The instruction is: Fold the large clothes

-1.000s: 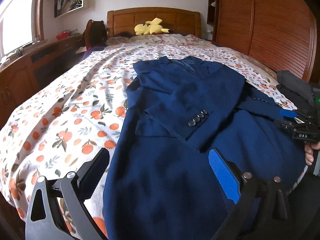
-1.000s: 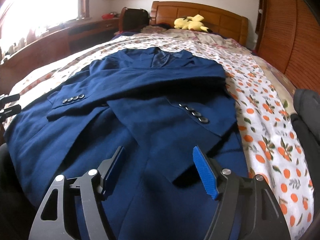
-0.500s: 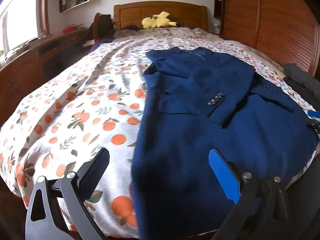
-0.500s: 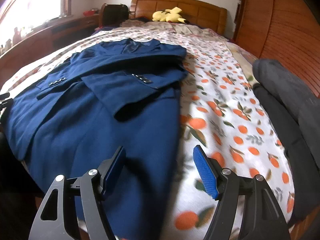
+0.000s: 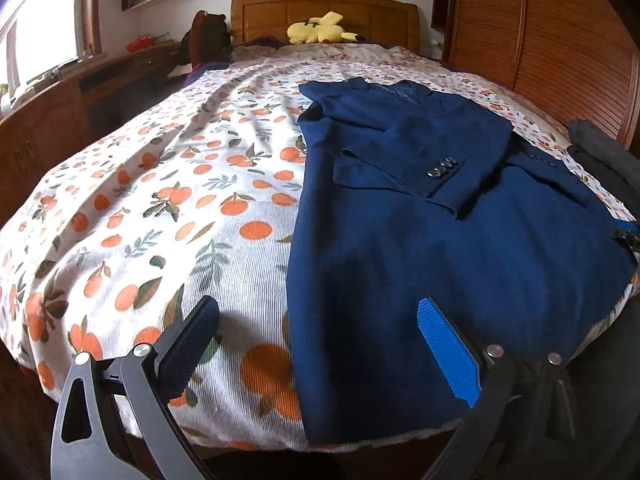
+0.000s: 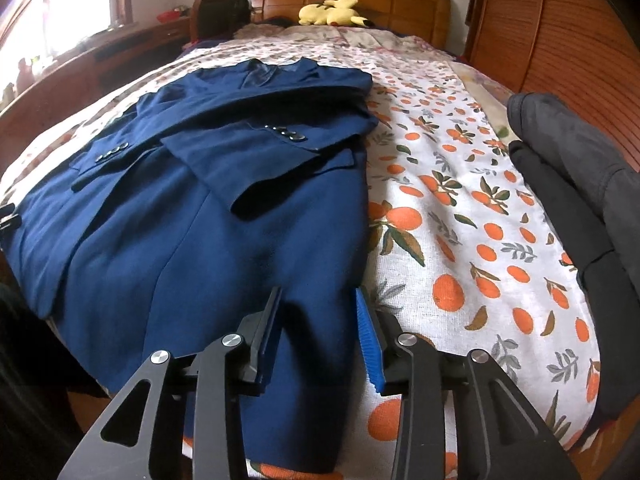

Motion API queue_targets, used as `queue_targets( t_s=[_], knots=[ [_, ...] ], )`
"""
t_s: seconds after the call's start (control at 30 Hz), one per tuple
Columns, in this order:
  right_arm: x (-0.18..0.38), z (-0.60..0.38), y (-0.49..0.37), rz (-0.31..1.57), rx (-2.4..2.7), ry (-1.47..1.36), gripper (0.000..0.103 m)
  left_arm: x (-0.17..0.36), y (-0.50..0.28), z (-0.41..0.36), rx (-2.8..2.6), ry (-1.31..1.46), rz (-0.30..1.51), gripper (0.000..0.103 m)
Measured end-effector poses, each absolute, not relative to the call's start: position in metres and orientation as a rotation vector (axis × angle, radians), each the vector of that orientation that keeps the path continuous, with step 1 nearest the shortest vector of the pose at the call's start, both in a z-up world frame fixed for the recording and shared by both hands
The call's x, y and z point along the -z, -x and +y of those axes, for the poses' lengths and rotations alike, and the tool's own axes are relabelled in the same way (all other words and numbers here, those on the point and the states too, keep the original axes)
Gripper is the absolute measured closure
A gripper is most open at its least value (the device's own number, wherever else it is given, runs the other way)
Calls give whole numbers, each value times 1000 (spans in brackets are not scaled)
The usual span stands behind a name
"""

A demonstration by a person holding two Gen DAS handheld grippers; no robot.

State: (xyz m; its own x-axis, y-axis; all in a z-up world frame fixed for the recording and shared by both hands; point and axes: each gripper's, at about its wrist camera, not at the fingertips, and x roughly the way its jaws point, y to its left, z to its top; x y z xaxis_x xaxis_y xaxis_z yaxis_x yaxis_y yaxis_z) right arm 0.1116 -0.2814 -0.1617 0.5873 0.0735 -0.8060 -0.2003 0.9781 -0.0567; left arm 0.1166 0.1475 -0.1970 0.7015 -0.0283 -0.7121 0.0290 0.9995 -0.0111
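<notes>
The left gripper stands wide open at the foot of the bed, its jaws apart with nothing pinched. The left edge of the blue jacket runs between them: one jaw hangs over the orange-print sheet, the other over the cloth, and whether either touches I cannot tell. In this left wrist view the jacket lies flat on the right half of the bed, collar toward the headboard, a sleeve folded across its front with a row of buttons. A yellow plush toy rests by the headboard. At the far right edge a tip of the other tool just shows at the jacket's far side.

The right gripper has just been closing and now stands narrow, its jaws either side of the jacket's right hem at the near corner. The cloth sits between them, yet the pads do not plainly press on it. Only this right wrist view shows both folded sleeves crossing the front, and the dark clothes piled along the right side of the sheet.
</notes>
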Motion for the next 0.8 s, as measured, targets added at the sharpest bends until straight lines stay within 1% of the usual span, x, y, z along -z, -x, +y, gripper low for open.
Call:
queue_targets(
  t_s=[0.07,0.1,0.17,0.27,0.43,0.57,0.6,0.67,0.8],
  knots=[
    [161,-280,-112,933,-161,140,68,197,-111,149,40,8,786,23],
    [159,-280,-111,933,-161,135,68,197,-108,149,38,9,781,29],
    [155,-277,-108,926,-172,117,69,196,-103,152,41,13,768,48],
    [151,-271,-104,921,-193,110,69,196,-96,160,59,49,761,61],
    [157,-272,-103,946,-184,114,64,199,-90,163,72,58,767,62],
    [159,-277,-100,958,-185,99,57,199,-87,159,80,61,773,62],
    [160,-279,-99,961,-189,95,56,199,-85,157,87,62,773,64],
    [162,-280,-97,969,-197,86,50,200,-83,154,108,66,770,76],
    [162,-277,-97,996,-203,83,45,200,-83,154,106,84,771,77]
  ],
)
